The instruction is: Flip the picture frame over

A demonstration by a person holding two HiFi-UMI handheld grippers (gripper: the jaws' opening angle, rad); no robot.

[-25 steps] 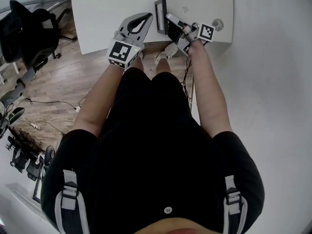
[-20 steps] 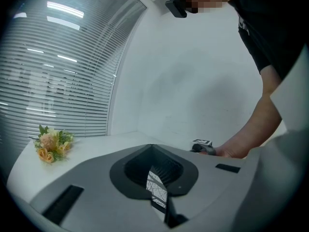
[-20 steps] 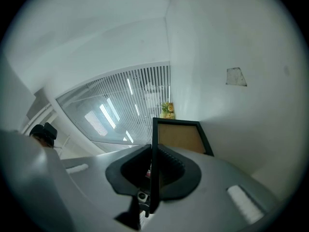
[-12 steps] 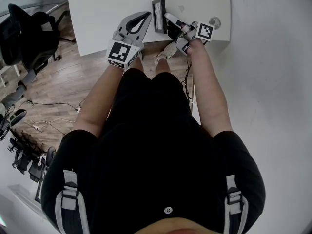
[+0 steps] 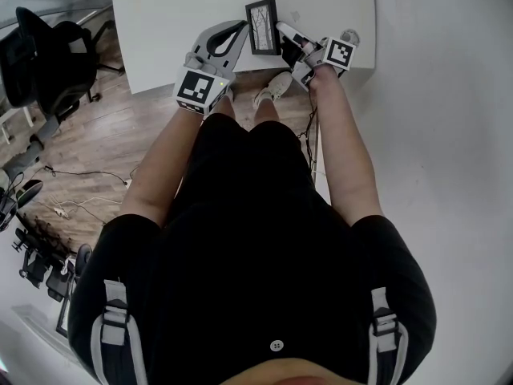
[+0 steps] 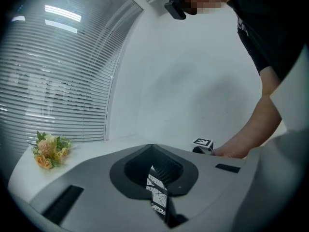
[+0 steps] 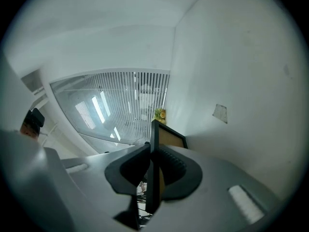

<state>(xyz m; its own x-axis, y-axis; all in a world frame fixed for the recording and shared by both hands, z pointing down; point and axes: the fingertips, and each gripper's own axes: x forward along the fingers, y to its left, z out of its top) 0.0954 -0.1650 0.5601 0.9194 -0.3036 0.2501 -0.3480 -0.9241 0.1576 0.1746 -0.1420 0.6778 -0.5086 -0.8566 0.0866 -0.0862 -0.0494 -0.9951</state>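
Note:
The picture frame [image 5: 262, 26] is black-edged, and its branch print faces up in the head view, near the front edge of the white table [image 5: 168, 22]. My right gripper [image 5: 285, 32] is shut on the frame's right edge. In the right gripper view the frame [image 7: 153, 173] stands edge-on between the pads, its brown back [image 7: 170, 137] showing beyond the tips. My left gripper [image 5: 242, 27] is shut, with its tips next to the frame's left edge. In the left gripper view a strip of the print [image 6: 157, 193] shows in the slit between the jaws.
A small bunch of flowers [image 6: 49, 152] lies far back on the table by the window blinds. A round grommet [image 5: 350, 37] sits at the table's right end, close to the white wall. An office chair [image 5: 48, 54] and cables [image 5: 80, 203] are on the wooden floor to the left.
The frame stood on its edge a second ago and now shows its printed face upward, tipped toward the left gripper. The right gripper rolled with it and sank a little. The left gripper kept still.

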